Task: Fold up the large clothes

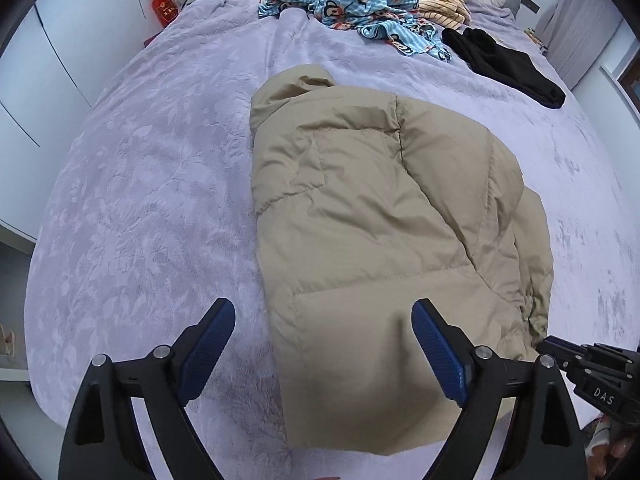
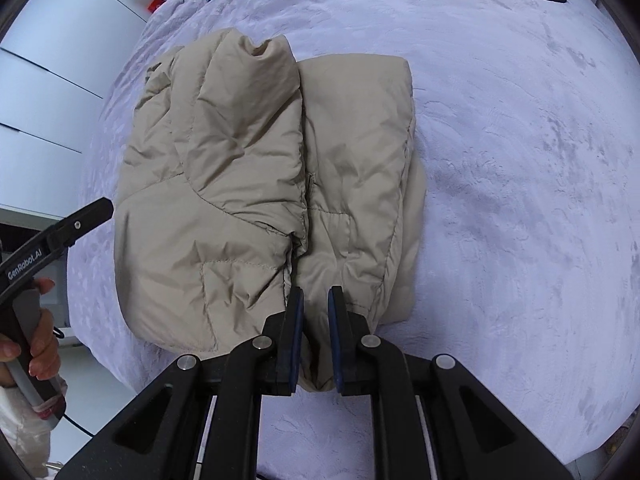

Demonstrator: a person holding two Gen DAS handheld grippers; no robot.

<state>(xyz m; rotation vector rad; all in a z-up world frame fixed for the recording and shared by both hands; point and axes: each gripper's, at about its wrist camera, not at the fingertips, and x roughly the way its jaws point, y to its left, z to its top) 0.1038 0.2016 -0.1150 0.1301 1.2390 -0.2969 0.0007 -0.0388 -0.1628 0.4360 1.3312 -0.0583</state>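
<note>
Lying folded, the puffy beige jacket (image 2: 260, 184) is pinched by right tongs (image 2: 316, 308); left tongs (image 1: 324, 344) released.

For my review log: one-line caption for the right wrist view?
Right gripper pinches the near edge of a beige puffer jacket folded on a lilac bedspread.

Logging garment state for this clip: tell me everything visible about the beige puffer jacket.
The beige puffer jacket is quilted, with a smooth, slightly shiny shell that looks padded. It lies folded lengthwise on the lilac bedspread, one puffy sleeve laid over the body. The right gripper is shut on a fold at its near edge. The left gripper hangs open above the near end, pads clear of the fabric.
</note>
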